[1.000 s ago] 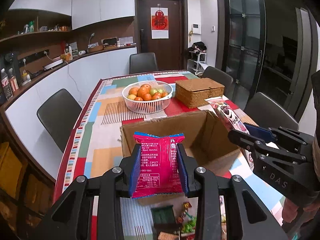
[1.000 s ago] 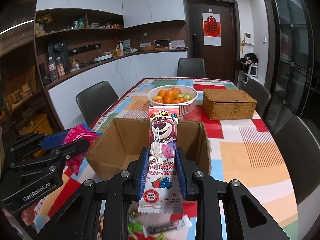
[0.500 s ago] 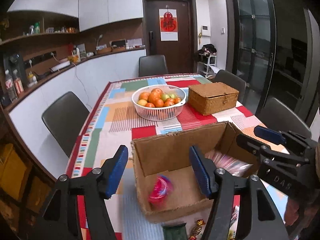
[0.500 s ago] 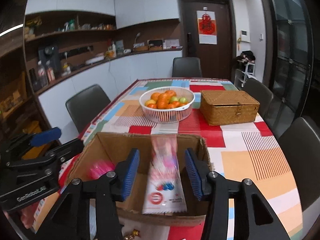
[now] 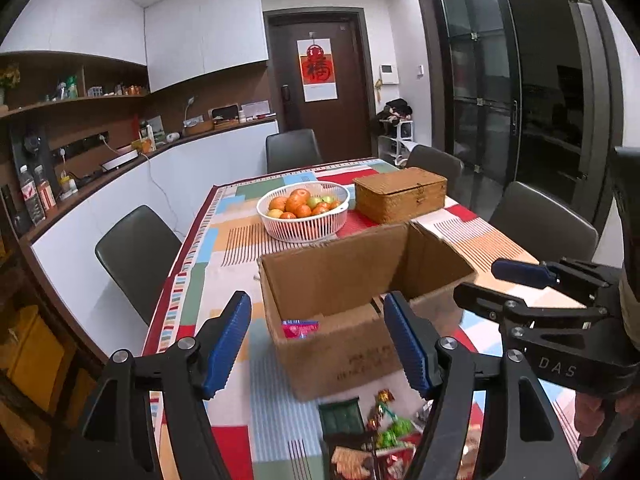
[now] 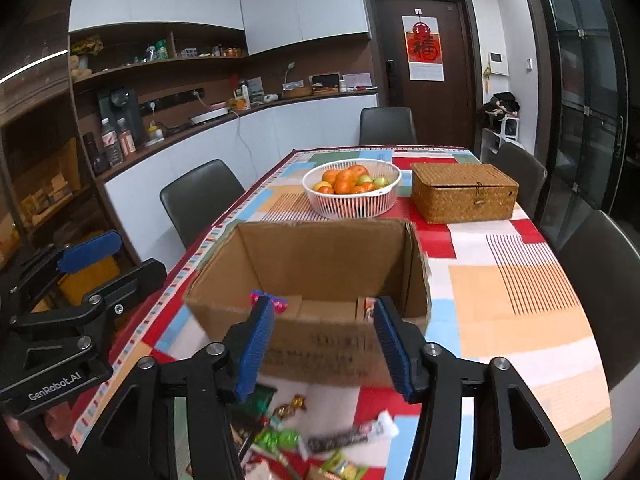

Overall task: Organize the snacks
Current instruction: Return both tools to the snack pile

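An open cardboard box (image 5: 340, 344) (image 6: 320, 344) stands on the colourful tablecloth in front of both grippers. A pink snack packet (image 5: 300, 327) (image 6: 269, 300) lies inside it at the left, and the edge of a second packet (image 6: 368, 307) shows inside at the right. My left gripper (image 5: 318, 344) is open and empty, just before the box's near wall. My right gripper (image 6: 322, 344) is open and empty, also before the near wall; it shows at the right of the left wrist view (image 5: 500, 280). Loose candies and packets (image 6: 320, 432) (image 5: 380, 420) lie on the table under the grippers.
A white basket of oranges (image 5: 303, 210) (image 6: 352, 186) and a woven lidded box (image 5: 400, 192) (image 6: 464, 190) stand behind the cardboard box. Dark chairs (image 5: 136, 252) (image 6: 600, 276) line both table sides. A counter with bottles runs along the left wall.
Both grippers opened and dropped their packets into the box: the pink one from the left, the Lotso one from the right. Both grippers then drew back toward the near table edge.
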Demonstrator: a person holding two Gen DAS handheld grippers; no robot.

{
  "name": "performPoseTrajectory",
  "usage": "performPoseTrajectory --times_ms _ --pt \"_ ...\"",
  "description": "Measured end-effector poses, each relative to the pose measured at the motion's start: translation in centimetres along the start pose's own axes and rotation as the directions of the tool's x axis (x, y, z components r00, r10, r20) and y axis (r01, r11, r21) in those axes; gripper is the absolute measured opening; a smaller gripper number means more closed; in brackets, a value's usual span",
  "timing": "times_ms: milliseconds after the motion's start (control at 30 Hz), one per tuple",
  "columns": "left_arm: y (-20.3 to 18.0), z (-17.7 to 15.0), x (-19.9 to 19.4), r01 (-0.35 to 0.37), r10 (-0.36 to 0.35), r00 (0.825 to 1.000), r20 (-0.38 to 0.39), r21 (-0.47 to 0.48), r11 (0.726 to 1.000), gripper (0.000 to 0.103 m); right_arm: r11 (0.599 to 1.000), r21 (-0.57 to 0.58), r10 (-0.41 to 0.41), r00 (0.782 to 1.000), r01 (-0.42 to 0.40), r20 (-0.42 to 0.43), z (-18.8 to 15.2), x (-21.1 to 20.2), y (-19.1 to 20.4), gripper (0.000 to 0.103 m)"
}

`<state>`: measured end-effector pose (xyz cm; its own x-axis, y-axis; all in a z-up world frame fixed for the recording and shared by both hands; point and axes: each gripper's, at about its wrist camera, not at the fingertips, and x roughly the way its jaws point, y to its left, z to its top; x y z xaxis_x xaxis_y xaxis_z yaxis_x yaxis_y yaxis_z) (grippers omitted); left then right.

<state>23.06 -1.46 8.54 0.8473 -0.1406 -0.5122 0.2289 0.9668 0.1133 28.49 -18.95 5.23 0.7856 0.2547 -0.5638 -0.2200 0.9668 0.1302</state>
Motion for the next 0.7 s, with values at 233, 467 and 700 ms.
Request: performPoseTrajectory --times_ms 233,467,700 --pt "-0.3 -2.2 -2.3 0.005 -0.005 1.000 -0.015 -0.026 1.000 0.070 1.000 -0.008 -0.009 1.000 0.009 0.007 -2.1 -2.8 1.2 0.060" --pt "-0.6 -4.8 -4.0 0.016 -0.018 0.999 -0.037 -0.045 0.999 0.071 1.000 -0.007 -0.012 1.000 0.011 -0.023 -4.8 -4.2 1.8 0.060" --pt "-1.6 -7.6 -4.4 0.063 -0.065 0.996 -0.066 -0.037 0.997 0.071 1.000 0.007 -0.012 0.996 0.013 -0.093 -7.7 -4.4 1.6 0.060"
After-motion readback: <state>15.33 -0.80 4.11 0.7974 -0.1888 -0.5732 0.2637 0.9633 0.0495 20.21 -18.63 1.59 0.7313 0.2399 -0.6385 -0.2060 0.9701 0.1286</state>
